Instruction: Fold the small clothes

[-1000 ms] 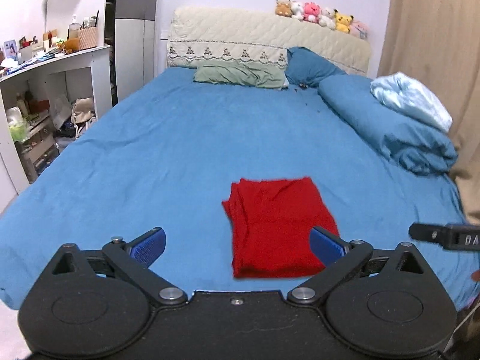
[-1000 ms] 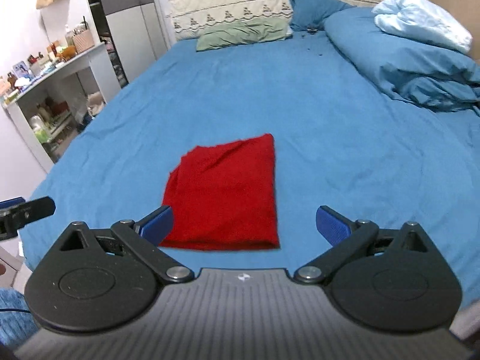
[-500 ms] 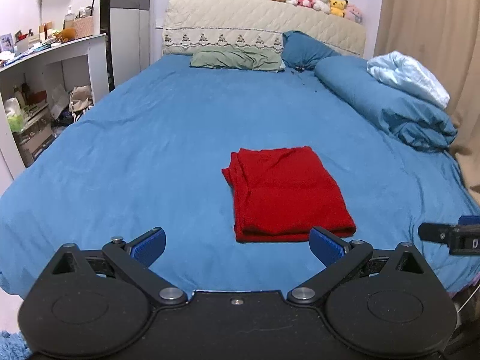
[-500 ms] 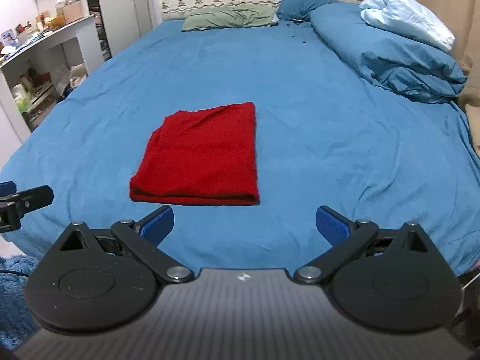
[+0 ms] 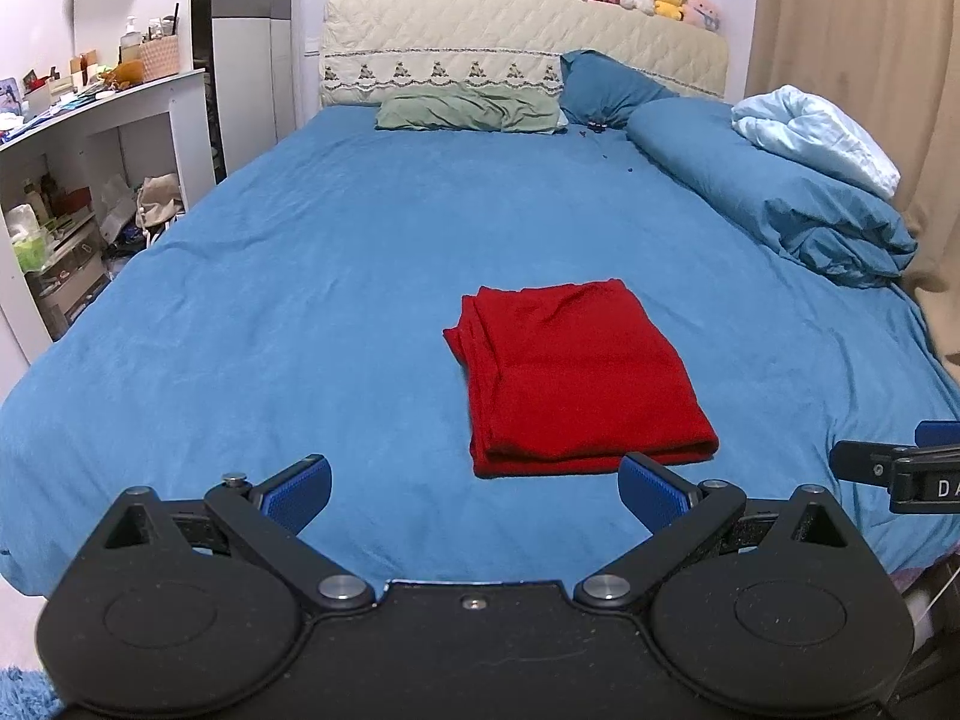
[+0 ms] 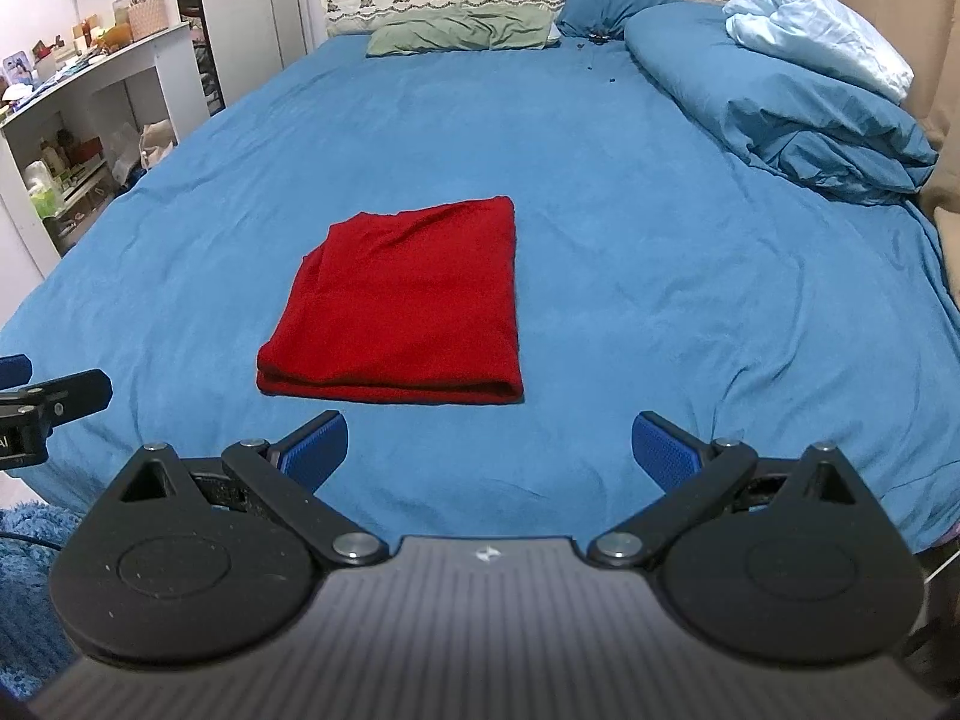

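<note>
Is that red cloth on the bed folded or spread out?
Folded. The red cloth lies as a neat rectangle with stacked layers showing along its near edge.

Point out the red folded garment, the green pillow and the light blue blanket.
red folded garment (image 5: 576, 372), left wrist view, middle of its top layer.
green pillow (image 5: 468, 111), left wrist view, centre of its wrinkled face.
light blue blanket (image 6: 816, 33), right wrist view, middle of the bundle.

The red garment (image 5: 576, 372) is lying flat, folded into a layered rectangle, near the foot edge of the bed. Its stacked edges are showing along the left side.
</note>
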### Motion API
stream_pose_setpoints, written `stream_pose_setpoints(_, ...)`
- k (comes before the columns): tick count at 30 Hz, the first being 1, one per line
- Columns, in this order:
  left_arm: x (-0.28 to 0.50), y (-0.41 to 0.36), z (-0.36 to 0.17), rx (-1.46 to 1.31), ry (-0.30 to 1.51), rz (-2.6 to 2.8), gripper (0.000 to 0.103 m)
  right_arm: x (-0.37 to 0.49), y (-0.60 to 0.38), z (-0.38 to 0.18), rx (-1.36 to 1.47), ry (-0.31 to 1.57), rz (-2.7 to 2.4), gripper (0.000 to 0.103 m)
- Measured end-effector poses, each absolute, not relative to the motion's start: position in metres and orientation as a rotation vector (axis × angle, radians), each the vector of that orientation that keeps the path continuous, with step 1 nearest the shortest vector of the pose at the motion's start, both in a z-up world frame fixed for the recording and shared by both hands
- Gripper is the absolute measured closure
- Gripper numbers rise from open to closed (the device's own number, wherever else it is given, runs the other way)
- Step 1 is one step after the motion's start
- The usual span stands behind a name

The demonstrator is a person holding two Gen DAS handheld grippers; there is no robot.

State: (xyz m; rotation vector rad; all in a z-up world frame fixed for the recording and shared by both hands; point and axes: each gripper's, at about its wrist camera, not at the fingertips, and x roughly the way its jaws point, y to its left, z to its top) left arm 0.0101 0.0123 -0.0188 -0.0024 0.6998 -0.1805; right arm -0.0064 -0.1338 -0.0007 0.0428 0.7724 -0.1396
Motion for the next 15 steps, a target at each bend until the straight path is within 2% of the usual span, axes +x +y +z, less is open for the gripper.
stream_pose_setpoints(15,0.0112,0.0148,-0.0202,-0.003,0.701,-0.183,0.000,-0.0054,-0.1345,-0.0064,0.050,0.778,-0.139,0.000)
